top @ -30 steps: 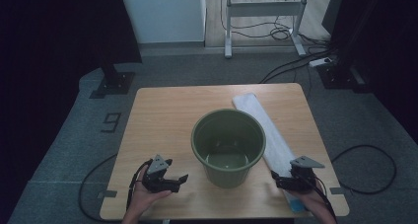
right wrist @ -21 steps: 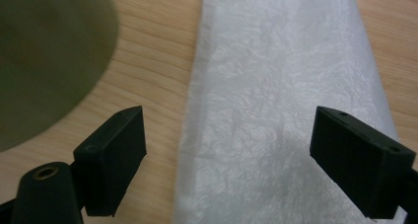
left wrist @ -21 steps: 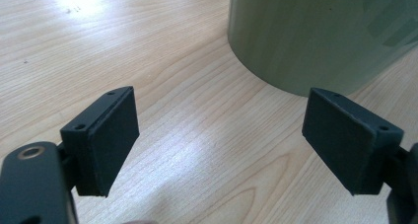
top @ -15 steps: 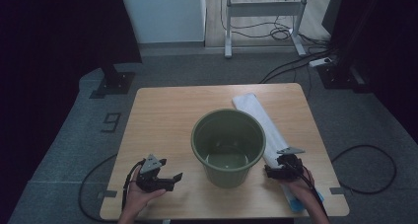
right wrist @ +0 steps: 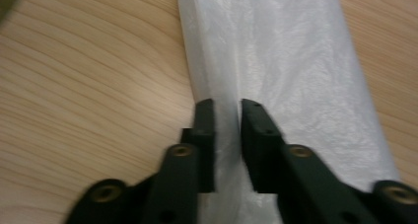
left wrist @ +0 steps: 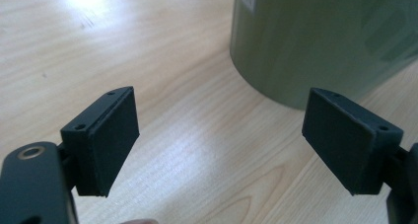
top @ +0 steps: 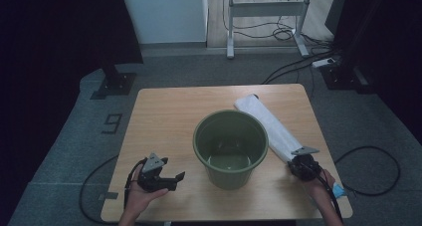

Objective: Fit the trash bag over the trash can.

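A dark green bucket (top: 231, 146) stands upright in the middle of the wooden table (top: 164, 116); its wall (left wrist: 320, 36) rises close ahead in the left gripper view. A folded white plastic bag (top: 266, 121) lies flat to the bucket's right. My right gripper (top: 297, 161) sits at the bag's near end. Its jaws have just been closing and now pinch a fold of the bag (right wrist: 286, 51) between the pads; the right gripper (right wrist: 227, 110) is shut on it. My left gripper (top: 176, 178) rests low, left of the bucket. The left gripper (left wrist: 219, 135) is open with bare wood between its pads.
The bucket looks empty inside. A small blue object (top: 338, 190) lies at the table's front right corner by the person's right wrist. Cables (top: 370, 171) trail over the grey floor around the table, and a desk frame (top: 263, 17) stands beyond it.
The right gripper moved forward and left to the bag's near end, and its jaws went from wide open to closed on the bag. The left gripper barely moved.
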Demonstrator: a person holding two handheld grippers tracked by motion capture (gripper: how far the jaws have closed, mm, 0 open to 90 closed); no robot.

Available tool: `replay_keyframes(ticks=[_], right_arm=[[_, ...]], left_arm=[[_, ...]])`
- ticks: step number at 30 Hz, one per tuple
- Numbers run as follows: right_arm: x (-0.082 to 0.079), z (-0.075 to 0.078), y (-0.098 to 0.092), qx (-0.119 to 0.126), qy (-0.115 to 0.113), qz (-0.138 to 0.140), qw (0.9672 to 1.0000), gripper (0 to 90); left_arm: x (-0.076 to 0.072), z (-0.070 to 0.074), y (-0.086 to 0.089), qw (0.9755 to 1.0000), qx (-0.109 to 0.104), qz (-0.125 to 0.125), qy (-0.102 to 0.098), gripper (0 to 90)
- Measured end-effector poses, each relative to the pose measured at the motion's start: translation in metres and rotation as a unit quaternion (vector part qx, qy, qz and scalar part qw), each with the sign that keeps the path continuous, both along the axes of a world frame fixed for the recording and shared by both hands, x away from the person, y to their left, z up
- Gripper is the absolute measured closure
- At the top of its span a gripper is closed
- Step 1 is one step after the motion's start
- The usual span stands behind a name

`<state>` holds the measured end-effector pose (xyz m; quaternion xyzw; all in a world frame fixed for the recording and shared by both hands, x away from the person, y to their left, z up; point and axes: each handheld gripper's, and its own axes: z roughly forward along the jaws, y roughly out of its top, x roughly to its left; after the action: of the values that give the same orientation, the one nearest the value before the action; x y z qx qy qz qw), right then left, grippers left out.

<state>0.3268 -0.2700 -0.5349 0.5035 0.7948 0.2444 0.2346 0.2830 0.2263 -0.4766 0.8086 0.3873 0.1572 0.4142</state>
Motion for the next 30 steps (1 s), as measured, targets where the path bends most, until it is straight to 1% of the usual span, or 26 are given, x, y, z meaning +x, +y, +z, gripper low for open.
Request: replay_keyframes(ticks=[1, 2, 5, 6, 8, 9, 11, 12, 13, 15, 18, 19, 20, 22, 23, 24, 25, 27, 28, 29, 30], right_arm=[[0.0, -0.001, -0.004, 0.0, -0.001, -0.002, 1.0, 87.5], [0.0, -0.001, -0.008, 0.004, -0.004, -0.005, 1.0, 88.6], [-0.003, 0.0, -0.017, 0.016, -0.028, -0.015, 0.9994, 88.9], [-0.005, 0.003, -0.022, 0.033, -0.039, -0.019, 0.9985, 89.0], [-0.008, 0.01, -0.027, 0.055, -0.055, -0.02, 0.9968, 89.1], [-0.01, 0.016, -0.03, 0.068, -0.068, -0.017, 0.9952, 89.1], [-0.013, 0.028, -0.034, 0.089, -0.084, -0.008, 0.9925, 89.1], [-0.014, 0.033, -0.035, 0.096, -0.09, -0.005, 0.9913, 89.1], [-0.015, 0.041, -0.037, 0.102, -0.1, -0.001, 0.9897, 89.2], [-0.018, 0.052, -0.038, 0.109, -0.118, 0.0, 0.987, 89.2], [-0.024, 0.074, -0.042, 0.133, -0.152, 0.0, 0.9794, 89.2], [-0.024, 0.074, -0.042, 0.133, -0.152, 0.0, 0.9794, 89.2], [-0.028, 0.09, -0.043, 0.149, -0.175, 0.002, 0.9732, 89.2], [-0.03, 0.099, -0.044, 0.162, -0.189, 0.005, 0.9685, 89.2], [-0.032, 0.107, -0.044, 0.171, -0.2, 0.008, 0.9648, 89.2], [-0.033, 0.113, -0.043, 0.176, -0.206, 0.011, 0.9624, 89.2], [-0.034, 0.117, -0.043, 0.179, -0.211, 0.013, 0.9609, 89.2], [-0.036, 0.13, -0.04, 0.184, -0.226, 0.021, 0.9564, 89.2], [-0.037, 0.135, -0.04, 0.187, -0.232, 0.025, 0.9542, 89.2], [-0.037, 0.139, -0.039, 0.191, -0.236, 0.026, 0.9526, 89.2], [-0.038, 0.146, -0.039, 0.197, -0.242, 0.029, 0.9495, 89.2]], left_arm=[[0.0, 0.003, 0.001, 1.0, -0.004, 0.002, -0.004, 14.1], [-0.001, 0.007, 0.001, 0.9999, -0.006, 0.004, -0.008, 14.2], [-0.001, 0.018, 0.002, 0.9998, -0.013, 0.003, -0.018, 14.4], [0.0, 0.021, 0.003, 0.9997, -0.012, 0.002, -0.02, 14.4], [0.001, 0.027, 0.002, 0.9996, -0.013, 0.001, -0.024, 14.4], [0.001, 0.03, 0.002, 0.9996, -0.013, 0.0, -0.026, 14.4], [0.002, 0.034, 0.001, 0.9995, -0.013, 0.0, -0.029, 14.5], [0.002, 0.037, 0.0, 0.9994, -0.013, 0.0, -0.033, 14.5], [0.002, 0.039, 0.0, 0.9993, -0.012, 0.0, -0.036, 14.5], [0.002, 0.044, -0.002, 0.9991, -0.014, -0.001, -0.041, 14.7], [0.002, 0.052, -0.004, 0.9987, -0.014, -0.002, -0.049, 15.2], [0.002, 0.052, -0.004, 0.9987, -0.014, -0.002, -0.049, 15.2], [0.003, 0.058, -0.006, 0.9985, -0.014, -0.004, -0.053, 15.3], [0.003, 0.063, -0.007, 0.9983, -0.013, -0.004, -0.057, 15.4], [0.003, 0.065, -0.008, 0.9982, -0.014, -0.004, -0.059, 15.5], [0.002, 0.067, -0.008, 0.9981, -0.014, -0.004, -0.06, 15.6], [0.002, 0.07, -0.009, 0.9979, -0.015, -0.004, -0.062, 15.7], [0.001, 0.074, -0.01, 0.9976, -0.016, -0.005, -0.066, 15.9], [0.001, 0.074, -0.01, 0.9976, -0.016, -0.005, -0.066, 16.0], [0.0, 0.078, -0.012, 0.9974, -0.016, -0.008, -0.069, 16.0], [0.0, 0.08, -0.013, 0.9973, -0.016, -0.008, -0.071, 16.1]])
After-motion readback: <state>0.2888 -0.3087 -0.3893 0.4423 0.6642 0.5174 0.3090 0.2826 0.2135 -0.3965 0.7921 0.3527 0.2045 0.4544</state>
